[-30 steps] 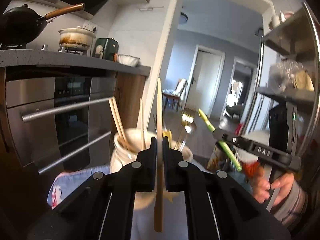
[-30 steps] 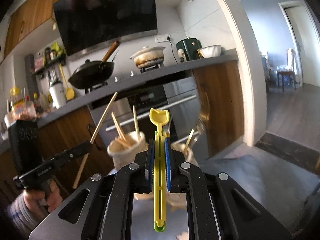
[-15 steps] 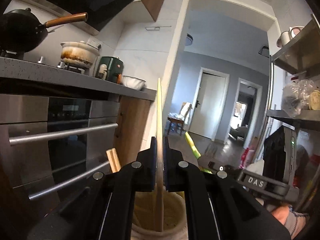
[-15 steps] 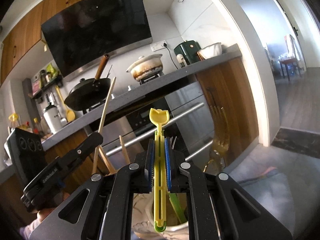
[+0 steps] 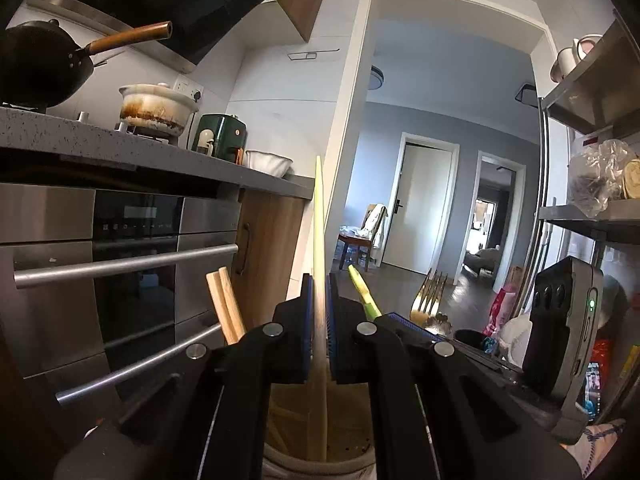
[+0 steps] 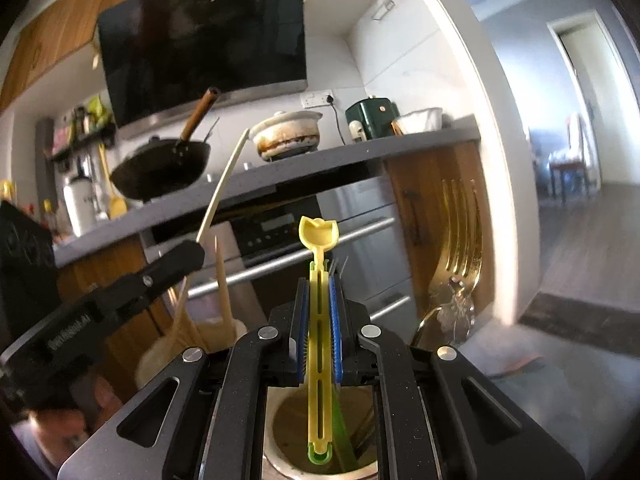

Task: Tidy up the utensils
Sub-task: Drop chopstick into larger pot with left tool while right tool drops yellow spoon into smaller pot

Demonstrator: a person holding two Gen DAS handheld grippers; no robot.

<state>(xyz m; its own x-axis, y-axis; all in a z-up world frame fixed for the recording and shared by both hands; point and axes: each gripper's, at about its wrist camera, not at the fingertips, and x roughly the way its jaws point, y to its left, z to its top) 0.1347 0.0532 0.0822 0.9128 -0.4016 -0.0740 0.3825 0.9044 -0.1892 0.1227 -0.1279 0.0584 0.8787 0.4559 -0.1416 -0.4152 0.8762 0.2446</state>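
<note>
My left gripper (image 5: 319, 292) is shut on a long wooden chopstick (image 5: 319, 240), held upright with its lower end inside a cream ceramic utensil holder (image 5: 320, 462). Two wooden chopsticks (image 5: 224, 304) stand in that holder. My right gripper (image 6: 319, 292) is shut on a yellow-green plastic utensil (image 6: 319, 344), whose lower end reaches into a second cream holder (image 6: 288, 460). A gold fork (image 6: 460, 232) stands in it, also showing in the left wrist view (image 5: 430, 300). The left gripper and its chopstick (image 6: 222, 188) appear at the left of the right wrist view.
A steel oven (image 5: 120, 260) with bar handles stands close behind the holders under a grey counter (image 5: 120, 144). A black wok (image 6: 160, 168), a clay pot (image 6: 288, 136) and a green appliance (image 5: 220, 138) sit on top. Metal shelves (image 5: 592, 216) stand right.
Both grippers have lowered toward the holders. The chopstick's and the yellow utensil's lower ends now sit deeper inside the holder mouths, and the view tilts further up.
</note>
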